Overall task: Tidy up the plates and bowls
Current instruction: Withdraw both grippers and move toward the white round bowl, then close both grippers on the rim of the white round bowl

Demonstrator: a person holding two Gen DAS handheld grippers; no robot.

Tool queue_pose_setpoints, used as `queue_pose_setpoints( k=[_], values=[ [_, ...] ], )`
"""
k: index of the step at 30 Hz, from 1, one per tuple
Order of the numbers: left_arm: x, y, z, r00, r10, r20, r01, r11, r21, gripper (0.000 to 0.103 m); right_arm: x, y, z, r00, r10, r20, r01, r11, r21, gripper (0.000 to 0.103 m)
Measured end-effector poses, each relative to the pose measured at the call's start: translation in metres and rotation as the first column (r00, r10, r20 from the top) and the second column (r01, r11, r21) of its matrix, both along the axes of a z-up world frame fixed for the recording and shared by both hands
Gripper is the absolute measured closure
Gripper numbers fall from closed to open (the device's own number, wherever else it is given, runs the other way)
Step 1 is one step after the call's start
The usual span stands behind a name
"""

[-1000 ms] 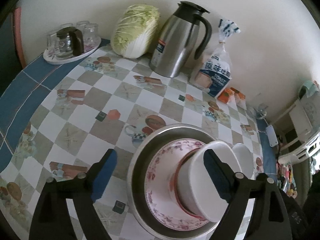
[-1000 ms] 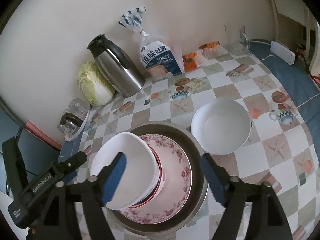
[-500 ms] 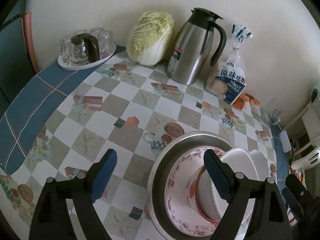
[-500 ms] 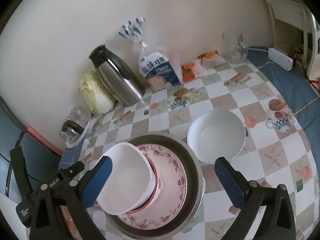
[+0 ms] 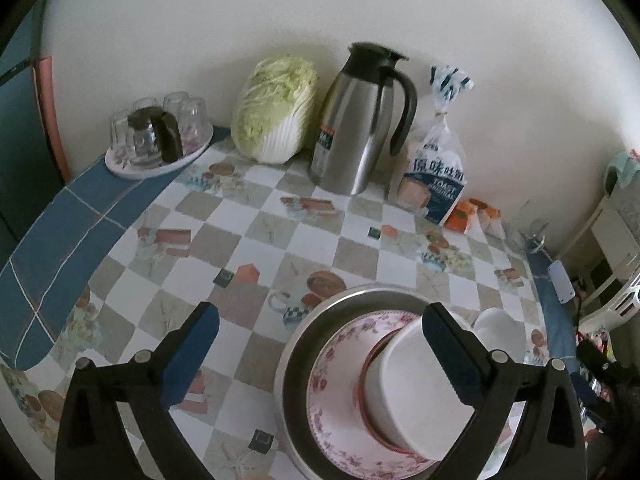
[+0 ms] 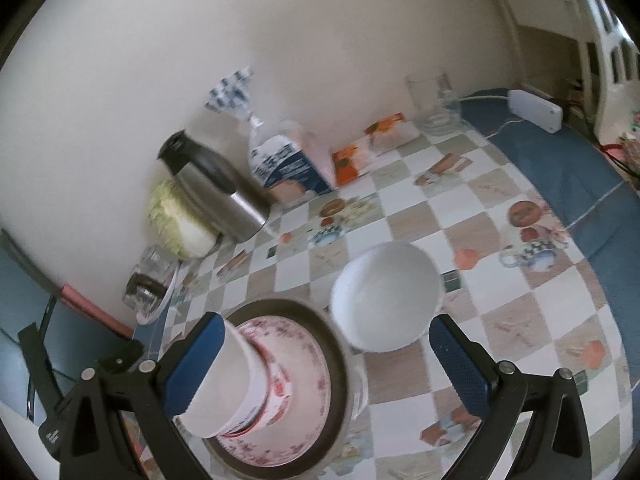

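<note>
Checkered tabletop (image 5: 256, 240) with a blue tile border runs back to a pale wall in the left wrist view. Along the wall from upper left sit a tray of upturned glasses (image 5: 160, 140), one napa cabbage (image 5: 276, 108), one steel thermal carafe (image 5: 360, 120) and one bag of toast bread (image 5: 436, 176). At lower centre one metal basin (image 5: 312, 340) holds one pink floral plate (image 5: 340, 400), and on that plate stands a tilted stack of bowls (image 5: 408, 384), its white underside facing the camera. Only an edge of a separate white bowl (image 5: 500, 330) shows at right. The left gripper (image 5: 320, 354) is spread wide and holds nothing.

From the right wrist, blurred, that white bowl (image 6: 386, 296) shows fully: upright, mouth up, on the tabletop just right of the basin (image 6: 336, 360). The stack (image 6: 236, 388) leans toward the lower left, its axis running from the plate (image 6: 304, 364) toward the camera. A glass pitcher (image 6: 434, 100) and a white power adapter (image 6: 534, 109) appear at upper right. The right gripper (image 6: 326, 362) is wide apart, empty.
</note>
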State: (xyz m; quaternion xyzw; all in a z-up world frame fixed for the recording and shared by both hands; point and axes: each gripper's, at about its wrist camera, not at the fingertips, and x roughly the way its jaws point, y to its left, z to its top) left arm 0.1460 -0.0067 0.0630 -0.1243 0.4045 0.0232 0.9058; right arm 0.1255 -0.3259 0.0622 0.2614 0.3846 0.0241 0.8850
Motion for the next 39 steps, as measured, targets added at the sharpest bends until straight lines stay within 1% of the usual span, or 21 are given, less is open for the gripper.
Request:
queue_pose_setpoints(
  k=[3,5,8,10,12,13,15,16,18,19,20,21,24,26,29,30,32,33,35,37,39],
  values=[
    [-0.002,-0.002,0.008,0.999,-0.007,0.038,0.007,1.000,-0.013,0.002,-0.001,-0.017,-0.004,1.000,-0.027,-0.011,0.027,1.000,-0.008,0.000],
    [-0.002,-0.007,0.012,0.998,-0.028,0.053,0.028,1.000,-0.007,0.002,0.000,-0.025,-0.007,0.999,-0.038,-0.028,0.037,0.999,-0.018,0.000],
    [-0.004,-0.020,0.024,0.994,-0.080,0.076,0.078,0.996,0.034,0.002,0.000,-0.043,-0.016,0.996,-0.073,-0.054,0.072,0.997,-0.026,0.000],
    [-0.005,-0.028,0.033,0.988,-0.112,0.105,0.107,0.993,0.050,0.002,0.000,-0.051,-0.020,0.995,-0.085,-0.059,0.085,0.996,-0.006,0.000],
    [-0.004,-0.038,0.043,0.981,-0.158,0.116,0.152,0.986,0.061,0.002,-0.001,-0.058,-0.023,0.994,-0.096,-0.058,0.098,0.995,0.019,0.000],
    [-0.001,-0.047,0.050,0.974,-0.198,0.109,0.191,0.979,0.070,0.002,-0.001,-0.061,-0.025,0.993,-0.103,-0.060,0.105,0.994,0.024,0.000],
    [0.002,-0.062,0.058,0.965,-0.247,0.093,0.237,0.966,0.104,0.002,0.000,-0.067,-0.030,0.990,-0.120,-0.076,0.123,0.992,0.029,0.000],
    [0.005,-0.073,0.064,0.954,-0.286,0.085,0.274,0.953,0.131,0.002,0.001,-0.070,-0.033,0.988,-0.125,-0.086,0.129,0.991,0.033,0.000],
    [0.009,-0.090,0.070,0.941,-0.333,0.066,0.319,0.933,0.167,0.002,0.001,-0.075,-0.040,0.985,-0.134,-0.105,0.139,0.989,0.041,0.000],
    [0.013,-0.102,0.074,0.932,-0.360,0.050,0.345,0.919,0.189,0.002,0.001,-0.078,-0.043,0.983,-0.141,-0.114,0.147,0.988,0.043,0.000],
    [0.016,-0.110,0.075,0.924,-0.380,0.044,0.365,0.911,0.194,0.002,0.002,-0.081,-0.046,0.981,-0.149,-0.123,0.155,0.987,0.044,0.000],
    [0.021,-0.118,0.077,0.914,-0.404,0.030,0.392,0.901,0.186,0.002,0.002,-0.084,-0.050,0.978,-0.159,-0.133,0.166,0.985,0.042,0.000],
    [0.032,-0.135,0.075,0.901,-0.433,-0.026,0.432,0.890,0.149,0.002,0.005,-0.088,-0.059,0.973,-0.170,-0.156,0.178,0.983,0.037,0.000],
    [0.042,-0.148,0.068,0.888,-0.454,-0.081,0.460,0.879,0.123,0.002,0.008,-0.087,-0.064,0.973,-0.161,-0.165,0.169,0.985,0.038,0.000],
    [0.051,-0.168,0.052,0.873,-0.459,-0.164,0.481,0.867,0.131,0.002,0.014,-0.084,-0.073,0.972,-0.149,-0.183,0.159,0.986,0.041,0.000],
    [0.053,-0.173,0.047,0.872,-0.453,-0.185,0.480,0.866,0.140,0.002,0.015,-0.084,-0.076,0.970,-0.150,-0.189,0.162,0.986,0.046,0.000],
    [0.060,-0.181,0.034,0.880,-0.416,-0.229,0.456,0.874,0.165,0.002,0.017,-0.085,-0.081,0.969,-0.160,-0.189,0.173,0.984,0.054,0.001],
    [0.062,-0.184,0.030,0.882,-0.408,-0.237,0.450,0.877,0.165,0.002,0.017,-0.085,-0.082,0.969,-0.167,-0.184,0.178,0.983,0.049,0.002],
    [0.067,-0.191,0.022,0.882,-0.402,-0.245,0.447,0.878,0.170,0.002,0.021,-0.083,-0.081,0.972,-0.156,-0.177,0.161,0.987,0.014,0.012],
    [0.071,-0.199,0.016,0.884,-0.396,-0.249,0.447,0.871,0.202,0.002,0.024,-0.078,-0.081,0.975,-0.144,-0.172,0.142,0.990,-0.021,0.013],
    [0.076,-0.207,0.011,0.890,-0.382,-0.250,0.439,0.865,0.243,0.002,0.029,-0.075,-0.085,0.976,-0.125,-0.179,0.122,0.992,-0.025,0.014]
  ],
)
